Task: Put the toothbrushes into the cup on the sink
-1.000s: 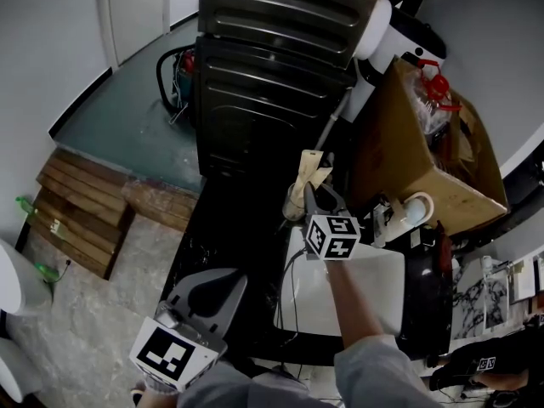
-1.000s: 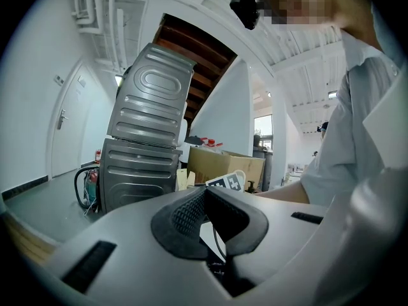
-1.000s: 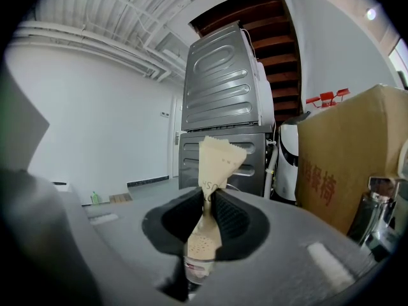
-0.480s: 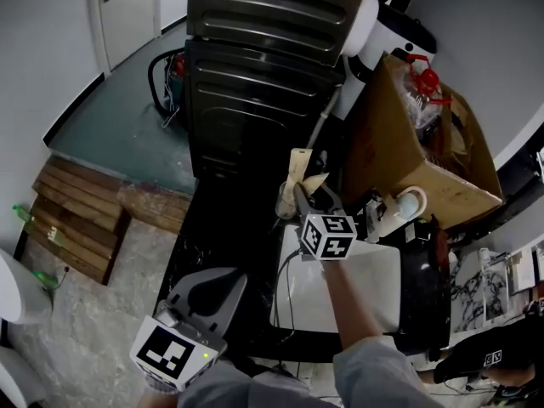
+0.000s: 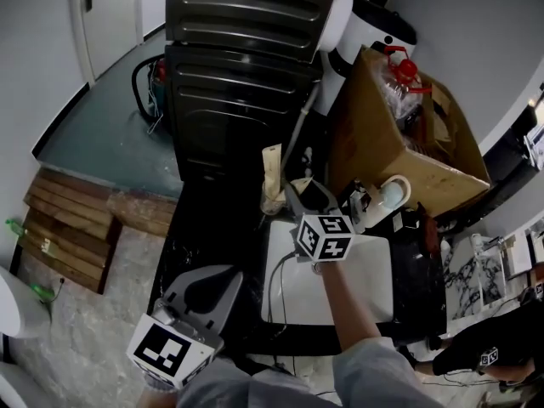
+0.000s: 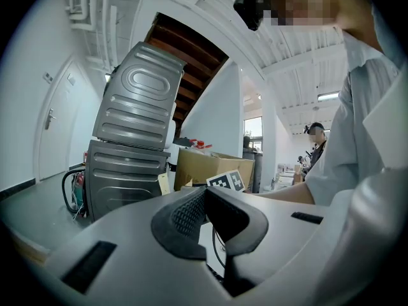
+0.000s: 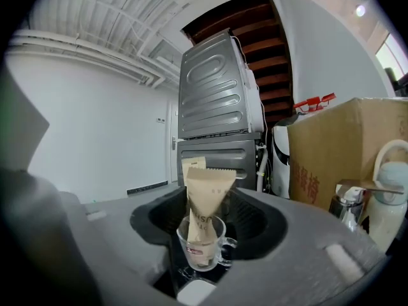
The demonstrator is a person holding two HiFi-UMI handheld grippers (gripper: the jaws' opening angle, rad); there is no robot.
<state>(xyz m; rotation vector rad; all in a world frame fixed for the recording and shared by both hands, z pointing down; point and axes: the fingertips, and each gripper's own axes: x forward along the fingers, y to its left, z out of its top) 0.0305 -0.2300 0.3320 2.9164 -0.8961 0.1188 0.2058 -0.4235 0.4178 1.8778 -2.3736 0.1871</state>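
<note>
The cup [image 7: 203, 244] is a small clear glass mug with a side handle. It stands upright on the glossy black counter [image 5: 200, 236], at the far left corner of the sink [image 5: 357, 291]. Two toothbrushes [image 7: 207, 187] in tan kraft-paper sleeves stand in it, leaning a little, and the front sleeve has a saw-toothed top edge.

The right gripper [image 7: 210, 225] faces the cup. Its ribbed dark pads are spread wide to either side of the glass and touch neither the glass nor the paper. These jaws have just been opening. The grey shell is matte plastic, and the black-and-white marker cube [image 5: 325, 236] rides on its back.

The left gripper [image 6: 204, 215] is held low and near the person, well apart from the cup. Its pads are pressed together with nothing between them.

The sink is a white rectangular basin with rounded corners, and a thin dark cable [image 5: 274, 274] loops across its left rim. A chrome tap [image 7: 354, 206] stands at the back edge, near a white rounded container [image 7: 392, 183]. Behind these stands an open cardboard box [image 5: 399, 147]. A tall ribbed dark-metal appliance [image 5: 242, 66] rises behind the counter.
</note>
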